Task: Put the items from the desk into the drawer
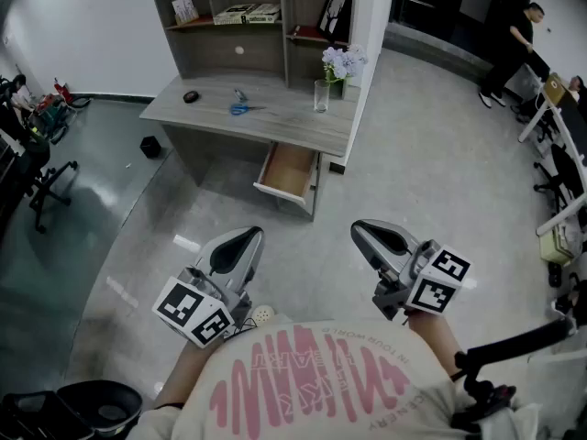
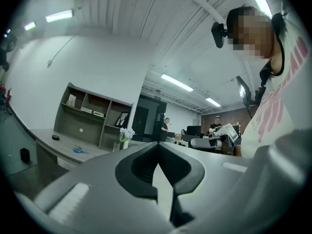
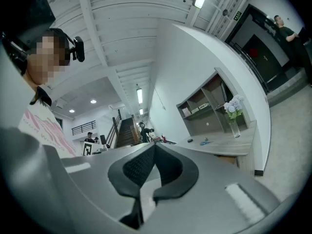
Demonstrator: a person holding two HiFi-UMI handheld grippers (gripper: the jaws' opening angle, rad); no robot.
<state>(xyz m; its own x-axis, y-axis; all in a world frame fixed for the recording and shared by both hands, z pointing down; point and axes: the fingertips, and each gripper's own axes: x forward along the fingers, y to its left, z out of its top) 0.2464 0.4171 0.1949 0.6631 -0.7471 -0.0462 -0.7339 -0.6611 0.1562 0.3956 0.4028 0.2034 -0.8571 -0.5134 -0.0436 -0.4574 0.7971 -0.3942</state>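
We hold two hand-held grippers level, out in front of our chest over a pale grey floor (image 1: 404, 163). The left hand-held gripper (image 1: 248, 235) has its jaws together at the tips with nothing between them. The right hand-held gripper (image 1: 361, 231) is just the same, jaws pressed together and empty. Well ahead of both tips stands a grey wooden desk. Its tabletop (image 1: 284, 126) carries the things to be put away. Blue-handled scissors (image 1: 244, 109) lie far ahead of the left hand-held gripper. Just beyond the scissors lies a small object (image 1: 238, 94), too small for us to identify. A black computer mouse (image 1: 191, 96) sits further off to that gripper's left. A clear drinking glass (image 1: 321, 95) stands upright, far ahead and roughly between the two hand-held grippers. A vase of pale flowers (image 1: 342, 65) stands just beyond the glass, towards the right hand-held gripper's side. Below the tabletop's near edge a drawer (image 1: 289, 170) is pulled open, its wooden inside facing up; it is the part of the desk closest to both tips, still well apart from them. A shelf unit (image 1: 248, 16) rises at the back of the desk. Far off beyond the right hand-held gripper, another person (image 1: 514, 49) stands in dark clothes.
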